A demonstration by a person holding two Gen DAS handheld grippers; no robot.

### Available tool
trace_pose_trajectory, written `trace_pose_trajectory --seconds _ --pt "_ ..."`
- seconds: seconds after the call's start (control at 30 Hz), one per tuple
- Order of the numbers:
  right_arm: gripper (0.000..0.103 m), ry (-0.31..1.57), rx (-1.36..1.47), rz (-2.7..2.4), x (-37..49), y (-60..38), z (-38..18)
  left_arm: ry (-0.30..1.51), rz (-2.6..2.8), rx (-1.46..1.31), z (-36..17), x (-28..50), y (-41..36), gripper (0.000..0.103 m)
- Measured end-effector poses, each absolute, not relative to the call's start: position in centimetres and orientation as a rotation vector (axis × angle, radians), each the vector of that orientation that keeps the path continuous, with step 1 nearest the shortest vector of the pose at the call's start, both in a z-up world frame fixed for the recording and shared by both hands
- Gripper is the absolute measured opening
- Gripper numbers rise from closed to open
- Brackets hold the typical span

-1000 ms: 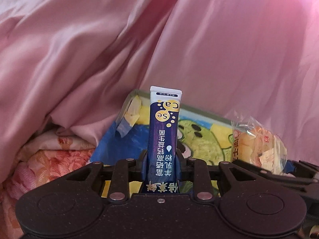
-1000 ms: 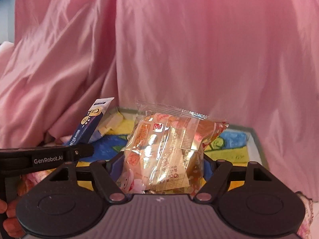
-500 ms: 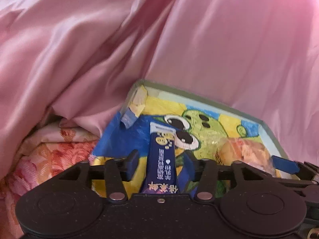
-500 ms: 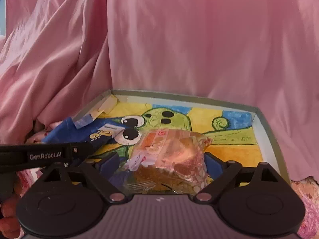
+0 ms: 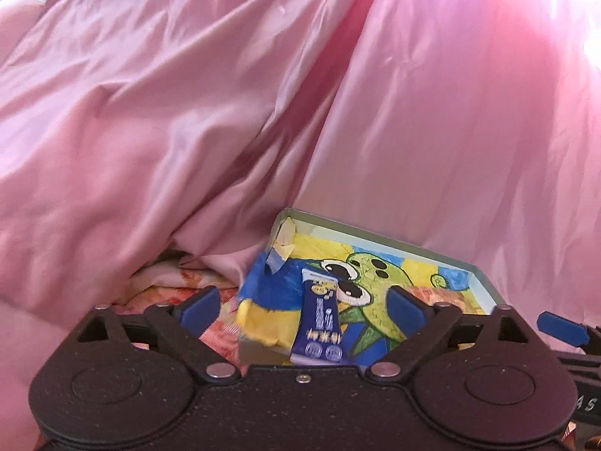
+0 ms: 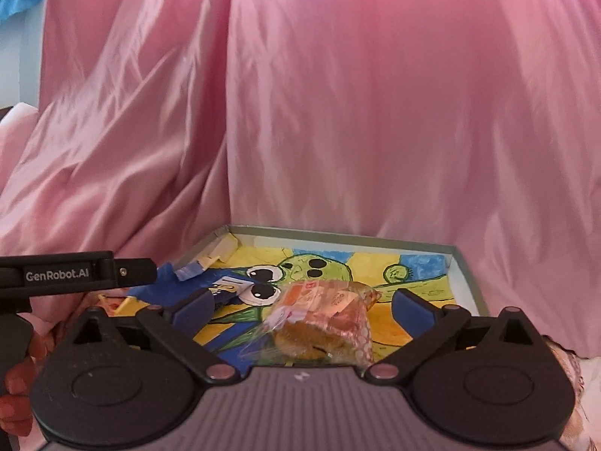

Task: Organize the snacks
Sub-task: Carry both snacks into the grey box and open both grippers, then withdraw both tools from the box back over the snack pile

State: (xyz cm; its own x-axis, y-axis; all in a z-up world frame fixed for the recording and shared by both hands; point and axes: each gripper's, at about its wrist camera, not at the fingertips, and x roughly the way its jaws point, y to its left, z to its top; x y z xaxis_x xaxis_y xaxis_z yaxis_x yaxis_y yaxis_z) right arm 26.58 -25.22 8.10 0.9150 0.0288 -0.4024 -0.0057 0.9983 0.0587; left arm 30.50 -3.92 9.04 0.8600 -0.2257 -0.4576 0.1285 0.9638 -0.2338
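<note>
A narrow dark-blue stick sachet with white and yellow print (image 5: 317, 323) and a clear crinkled packet of orange-brown pastry (image 6: 323, 323) are seen lying flat in a shallow grey-rimmed cardboard tray (image 6: 462, 263), whose floor is painted with a green cartoon creature. The release step is judged to be in hand: the left gripper (image 5: 308, 304) and right gripper (image 6: 304, 306) are both opening, with each snack between blue pads that no longer press it. Next, both would need to be drawn back clear. Pink satin cloth (image 6: 338, 112) is draped behind.
</note>
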Motion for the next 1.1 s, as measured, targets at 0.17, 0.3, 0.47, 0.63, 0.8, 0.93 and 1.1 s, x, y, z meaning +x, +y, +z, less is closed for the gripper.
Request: trace_pose_trajectory --seconds 0.17,0.3,0.47,0.63,0.8,0.93,1.1 --pt "0.103 0.353 0.061 0.019 22.4 -24.3 8.2 0.441 -0.179 -0.163 9.2 26.0 -2.7 0.102" --pt "0.103 0.318 0.051 0.021 19.1 -23.4 7.8 0.425 -0.183 -0.134 8.6 22.7 -1.8 0.102" --pt "0.103 0.299 0.030 0.008 14.9 -22.2 6.6 0.421 -0.189 -0.103 7.4 18.7 -1.0 0.102" --pt "0.103 0.326 0.019 0.007 11.6 -21.0 4.8 0.419 -0.200 -0.053 6.0 15.1 -0.4 0.102" --pt "0.103 0.364 -0.009 0.020 8.7 -19.8 3.3 0.449 -0.201 -0.040 4.5 12.4 0.4 0.102" --pt "0.103 0.385 -0.013 0.034 7.0 -19.3 2.5 0.475 -0.194 -0.018 3.4 10.7 1.1 0.102" --pt "0.103 0.400 -0.040 0.042 5.7 -18.6 1.7 0.498 -0.188 0.021 2.4 9.1 1.9 0.102"
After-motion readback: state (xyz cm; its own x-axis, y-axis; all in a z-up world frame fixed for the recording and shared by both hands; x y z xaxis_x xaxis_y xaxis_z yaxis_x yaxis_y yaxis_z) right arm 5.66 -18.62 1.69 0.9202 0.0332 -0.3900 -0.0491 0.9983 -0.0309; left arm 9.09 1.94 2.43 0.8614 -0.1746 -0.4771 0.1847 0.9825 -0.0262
